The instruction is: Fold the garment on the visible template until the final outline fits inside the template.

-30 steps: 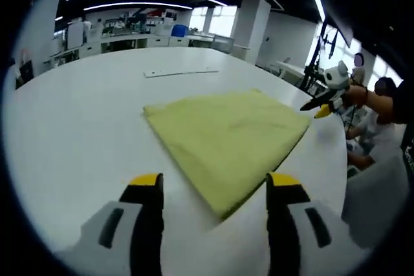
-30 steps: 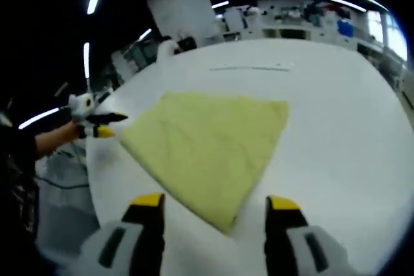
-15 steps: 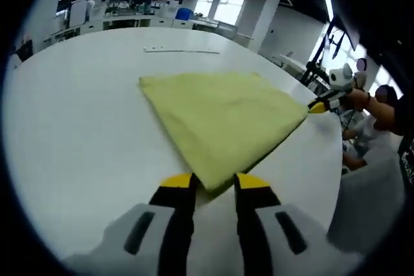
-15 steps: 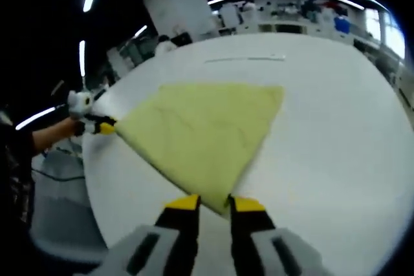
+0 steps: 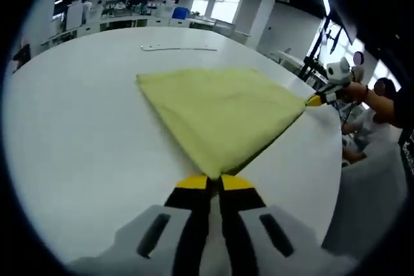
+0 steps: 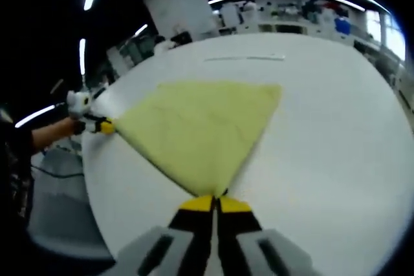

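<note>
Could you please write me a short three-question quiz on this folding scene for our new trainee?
1. True or false: the left gripper is shut on a corner of the yellow cloth.
2. Which describes the right gripper? A) open above the cloth B) shut on a cloth corner C) resting on the bare white table
3. Fill in: the cloth lies ____ on the table.

Key: 1 true; 2 B; 3 flat.

Bright overhead strips, fisheye-warped edges
</note>
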A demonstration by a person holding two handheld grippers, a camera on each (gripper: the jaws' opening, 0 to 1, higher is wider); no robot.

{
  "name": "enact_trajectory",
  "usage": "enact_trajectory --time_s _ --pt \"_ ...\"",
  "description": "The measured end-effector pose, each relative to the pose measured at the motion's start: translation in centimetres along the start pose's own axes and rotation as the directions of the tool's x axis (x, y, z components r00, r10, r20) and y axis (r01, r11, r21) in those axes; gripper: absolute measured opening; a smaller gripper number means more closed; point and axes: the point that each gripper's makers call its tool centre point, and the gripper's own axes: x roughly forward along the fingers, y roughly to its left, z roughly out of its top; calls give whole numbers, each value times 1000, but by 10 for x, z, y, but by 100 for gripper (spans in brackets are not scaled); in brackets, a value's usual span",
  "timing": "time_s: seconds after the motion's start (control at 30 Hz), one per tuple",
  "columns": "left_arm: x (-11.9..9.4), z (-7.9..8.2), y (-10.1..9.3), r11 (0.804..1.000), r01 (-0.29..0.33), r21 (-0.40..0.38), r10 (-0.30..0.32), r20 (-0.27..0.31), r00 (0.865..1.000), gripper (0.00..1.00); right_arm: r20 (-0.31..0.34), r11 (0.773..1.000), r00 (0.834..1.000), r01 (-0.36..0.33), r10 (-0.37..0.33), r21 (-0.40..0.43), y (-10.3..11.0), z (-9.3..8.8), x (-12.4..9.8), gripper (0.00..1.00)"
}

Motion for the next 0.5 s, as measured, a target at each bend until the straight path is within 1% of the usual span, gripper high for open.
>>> enact_trajectory --time_s 0.13,0.27,0.37,0.5 --pt "-1 -3 0 1000 -4 9 4 -11 1000 0 2 1000 1000 -7 7 -5 1 0 -5 0" --pt "-1 -5 -4 999 -10 37 11 -22 1000 0 -7 1000 1000 -13 13 -14 1 -4 -8 0" --pt "-1 -6 -11 999 -5 44 6 -25 1000 0 -16 1000 1000 -10 9 -21 1 -7 -10 0" --pt "-1 -7 -12 999 4 53 -3 -28 1000 0 -19 1000 1000 -6 6 -26 2 -10 -14 0"
